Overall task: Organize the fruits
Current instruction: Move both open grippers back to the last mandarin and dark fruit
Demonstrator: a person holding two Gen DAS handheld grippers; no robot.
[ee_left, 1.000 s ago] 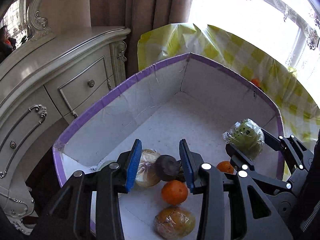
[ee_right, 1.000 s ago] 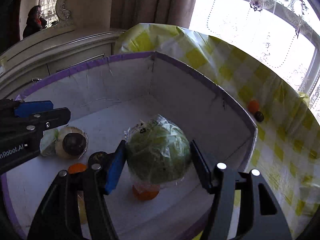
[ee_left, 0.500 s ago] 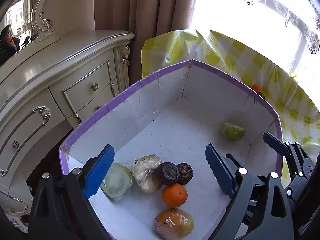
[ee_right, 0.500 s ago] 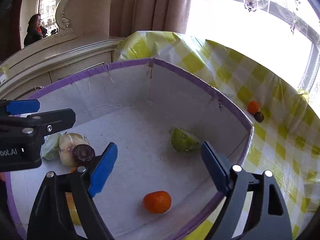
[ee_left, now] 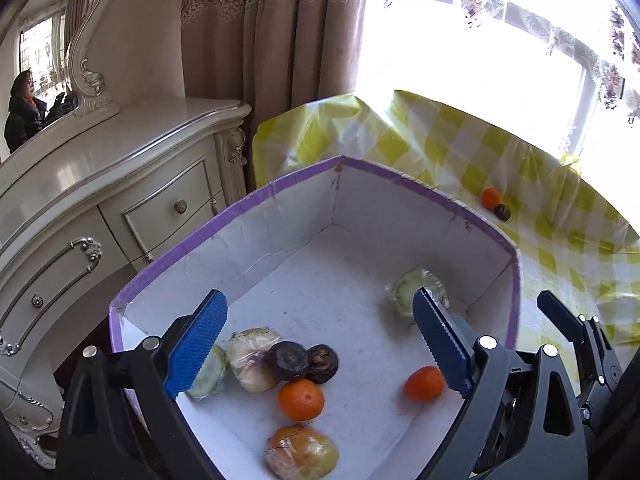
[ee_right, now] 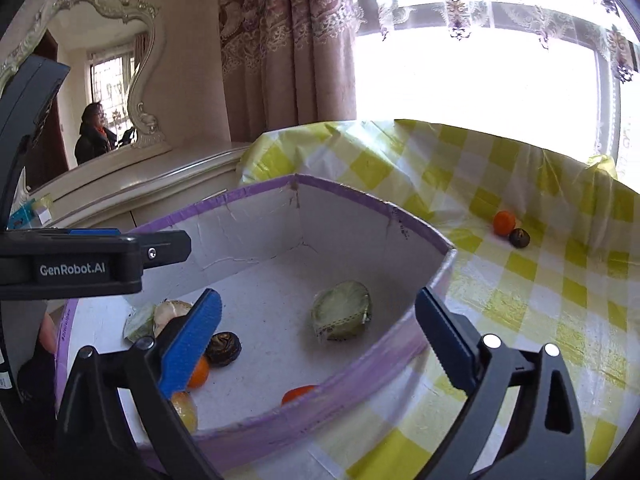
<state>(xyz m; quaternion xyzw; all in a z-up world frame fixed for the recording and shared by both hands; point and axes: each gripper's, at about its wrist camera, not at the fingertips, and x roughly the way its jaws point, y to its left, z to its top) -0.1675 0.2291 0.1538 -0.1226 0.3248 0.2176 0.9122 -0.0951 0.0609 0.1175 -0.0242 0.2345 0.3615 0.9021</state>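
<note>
A white box with a purple rim (ee_left: 280, 192) (ee_right: 360, 196) holds several fruits: two oranges (ee_left: 301, 399) (ee_left: 424, 383), two dark round fruits (ee_left: 290, 360), a pale wrapped fruit (ee_left: 252, 360) and a wrapped yellow one (ee_left: 302, 456). A green wrapped fruit (ee_left: 408, 292) (ee_right: 342, 316) lies alone on the box floor. My left gripper (ee_left: 316, 308) hangs open over the box with nothing between its fingers. My right gripper (ee_right: 318, 300) is above the near box wall, its jaws opening and empty. One orange (ee_right: 504, 222) and one dark fruit (ee_right: 519, 237) lie on the table.
The box stands on a yellow checked tablecloth (ee_right: 520, 320). An ornate cream dresser (ee_left: 120, 184) stands to the left, its mirror (ee_right: 108, 92) reflecting a person. Curtains (ee_left: 280, 40) and a bright window are behind.
Both grippers opened wide and drew back upward. The left one let go of a dark fruit in the cluster. The right one released the green wrapped fruit, which now lies on the box floor.
</note>
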